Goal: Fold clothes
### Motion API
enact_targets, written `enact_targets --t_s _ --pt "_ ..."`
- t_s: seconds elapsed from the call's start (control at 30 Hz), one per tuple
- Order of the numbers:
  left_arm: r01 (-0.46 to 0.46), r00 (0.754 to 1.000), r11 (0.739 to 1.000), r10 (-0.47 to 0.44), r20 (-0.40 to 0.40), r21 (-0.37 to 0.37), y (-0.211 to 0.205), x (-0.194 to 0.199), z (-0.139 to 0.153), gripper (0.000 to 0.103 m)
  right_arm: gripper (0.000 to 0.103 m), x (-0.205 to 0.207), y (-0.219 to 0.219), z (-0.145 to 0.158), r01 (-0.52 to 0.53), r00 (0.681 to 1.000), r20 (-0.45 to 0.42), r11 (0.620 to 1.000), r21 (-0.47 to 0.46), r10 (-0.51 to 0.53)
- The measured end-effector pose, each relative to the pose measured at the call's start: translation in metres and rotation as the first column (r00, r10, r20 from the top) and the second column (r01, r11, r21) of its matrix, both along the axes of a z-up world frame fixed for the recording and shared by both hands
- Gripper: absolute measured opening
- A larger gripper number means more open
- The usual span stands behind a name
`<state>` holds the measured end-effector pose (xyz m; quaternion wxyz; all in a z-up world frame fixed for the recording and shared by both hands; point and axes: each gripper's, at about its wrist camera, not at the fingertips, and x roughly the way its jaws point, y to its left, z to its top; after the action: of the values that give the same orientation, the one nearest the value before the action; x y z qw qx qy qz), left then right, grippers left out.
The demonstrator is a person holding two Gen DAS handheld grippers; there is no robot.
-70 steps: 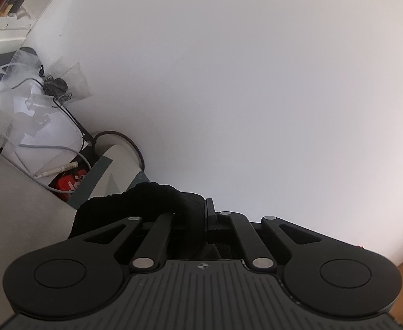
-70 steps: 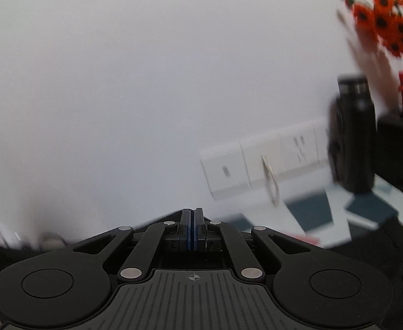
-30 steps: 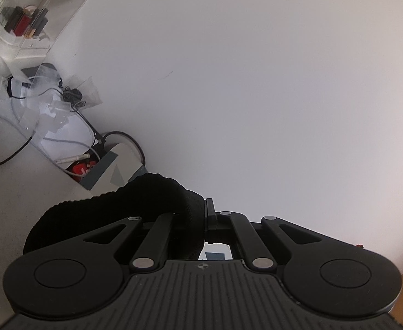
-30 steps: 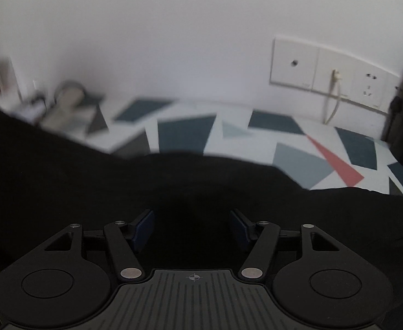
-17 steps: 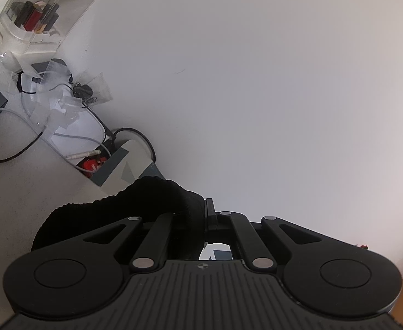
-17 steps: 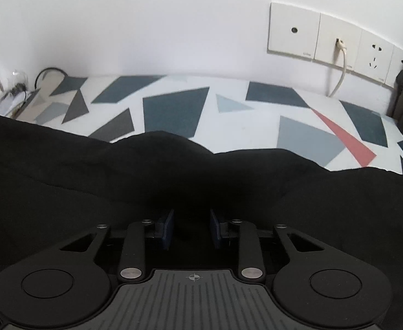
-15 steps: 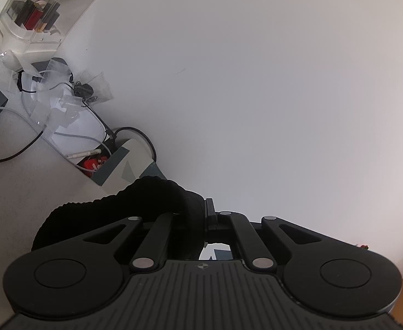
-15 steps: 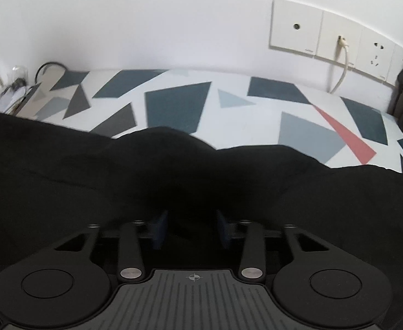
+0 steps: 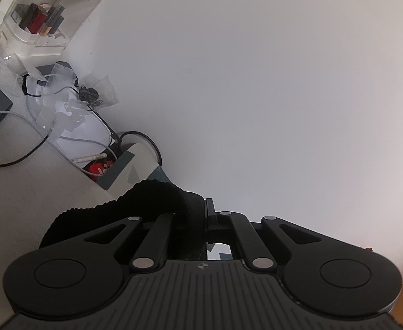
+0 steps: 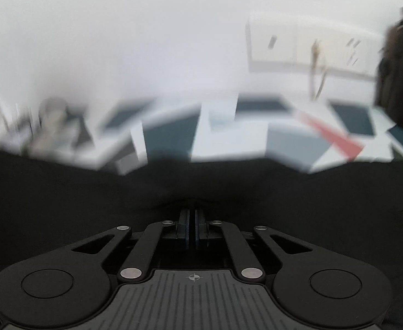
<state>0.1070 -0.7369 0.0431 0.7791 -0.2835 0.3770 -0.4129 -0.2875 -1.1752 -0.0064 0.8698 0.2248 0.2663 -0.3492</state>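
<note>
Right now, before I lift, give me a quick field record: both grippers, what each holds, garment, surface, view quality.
left gripper: shut on a ribbed edge of the black garment
right gripper: shut on the black garment
garment: spread across the lower part of the right wrist view
surface: patterned tablecloth behind the garment
clutter: cables and plastic bags at left
view quality: right wrist view blurred

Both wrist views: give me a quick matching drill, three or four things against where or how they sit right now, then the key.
Things:
1. left gripper
2. right gripper
3. clear box
4. red triangle

States:
A. on the patterned tabletop, right of centre
B. shut on the ribbed hem of the black garment
C. upper left, by the wall
D. jaws together on flat black cloth

Pairs: 1-B, 2-D, 3-C, 4-A
</note>
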Motion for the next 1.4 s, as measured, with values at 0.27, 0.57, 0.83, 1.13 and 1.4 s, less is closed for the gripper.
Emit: enact_targets --t_s 0.27,0.57,0.83,1.13,1.4 --pt "-0.03 0.999 0.999 0.03 -0.016 -0.019 0.006 0.003 -0.001 0.003 0.003 -0.067 0.023 0.084 0.198 0.944 0.303 0.959 -0.203 -0.13" --pt "0.015 0.998 0.997 -0.011 0.059 -0.069 0.009 -0.019 0.024 0.003 0.002 -0.12 0.066 0.127 0.281 0.903 0.403 0.912 -0.299 -0.146" --pt "0.052 0.991 0.992 -0.038 0.125 -0.111 0.007 -0.027 0.061 0.003 0.0 -0.126 0.052 0.16 0.325 0.884 0.442 0.881 -0.343 -0.154" --pt "0.057 0.994 0.998 -0.057 0.088 -0.004 -0.029 0.0 0.029 0.003 0.032 -0.062 0.006 0.072 0.064 0.998 0.03 0.99 -0.124 -0.06" --pt "0.035 0.997 0.999 -0.036 0.067 0.006 -0.023 0.01 0.017 0.003 0.067 -0.022 0.039 0.025 -0.052 0.996 -0.08 0.996 -0.077 0.046"
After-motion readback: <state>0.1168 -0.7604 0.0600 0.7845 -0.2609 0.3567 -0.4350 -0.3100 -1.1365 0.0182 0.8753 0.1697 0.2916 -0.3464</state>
